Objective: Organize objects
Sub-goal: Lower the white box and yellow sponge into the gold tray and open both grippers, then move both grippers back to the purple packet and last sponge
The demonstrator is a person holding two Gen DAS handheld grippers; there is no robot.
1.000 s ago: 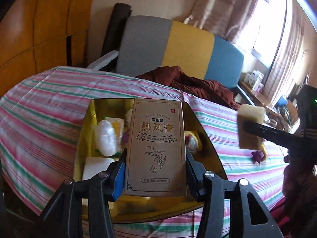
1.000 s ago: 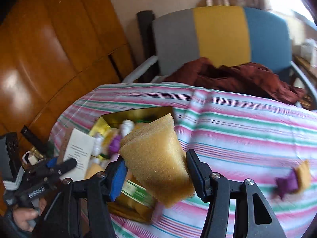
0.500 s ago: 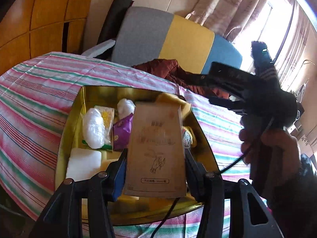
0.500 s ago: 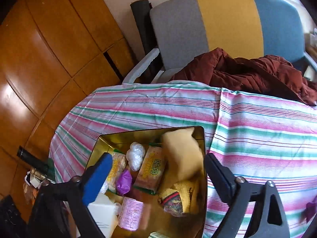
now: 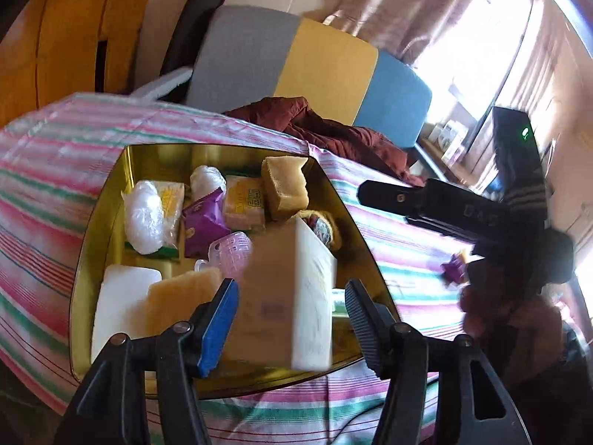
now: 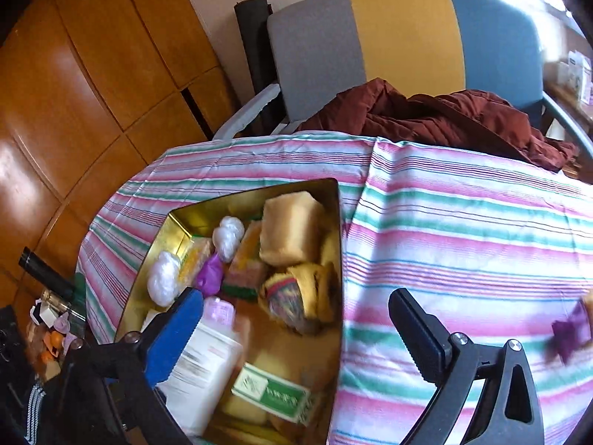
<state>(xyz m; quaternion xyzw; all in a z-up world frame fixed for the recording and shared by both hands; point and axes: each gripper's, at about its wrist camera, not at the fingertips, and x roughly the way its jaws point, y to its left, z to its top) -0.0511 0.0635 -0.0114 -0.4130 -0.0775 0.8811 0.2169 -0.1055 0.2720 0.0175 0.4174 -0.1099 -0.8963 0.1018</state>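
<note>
Seen from the left wrist camera, the left gripper hovered over the near edge of a gold tin on a striped tablecloth, its jaws opening around a brown carton that stood tilted and blurred between them, the pads apparently clear of its sides. A yellow sponge lay at the tin's far right, with wrapped packets to its left. The right gripper was at right, over the cloth.

From the right wrist camera, the right gripper had its jaws opening wide, nothing between them. The sponge rested in the tin's far right corner. A small purple item lay on the cloth at far right.
</note>
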